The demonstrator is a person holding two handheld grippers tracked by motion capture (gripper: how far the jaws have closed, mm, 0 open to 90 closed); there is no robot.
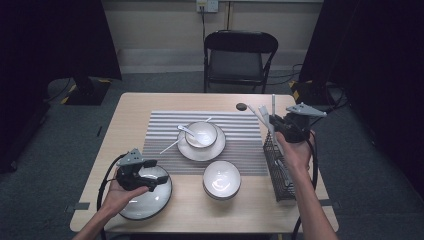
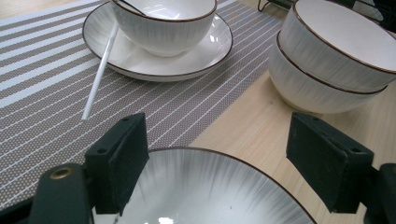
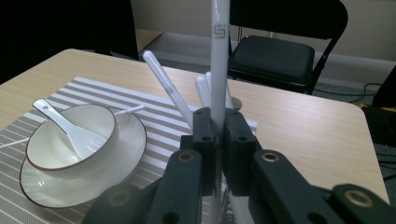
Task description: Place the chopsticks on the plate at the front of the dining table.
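Note:
My left gripper (image 1: 152,174) (image 2: 217,154) hovers open just over the rim of a grey-white plate (image 1: 150,202) (image 2: 201,186) at the table's front left, nothing between its pads. My right gripper (image 1: 274,122) (image 3: 218,126) is shut on a white chopstick (image 1: 273,104) (image 3: 219,56), held upright above the far end of a black wire basket (image 1: 280,170). More white chopsticks (image 3: 166,86) lean out of that basket just behind the held one.
On a striped placemat (image 1: 245,145) a white bowl (image 1: 201,134) (image 2: 163,23) with a spoon (image 1: 186,130) (image 3: 60,123) sits on a plate; one chopstick (image 1: 170,146) (image 2: 100,70) leans on that plate. Two stacked bowls (image 1: 221,180) (image 2: 336,60) stand front centre. A folding chair (image 1: 240,55) is behind the table.

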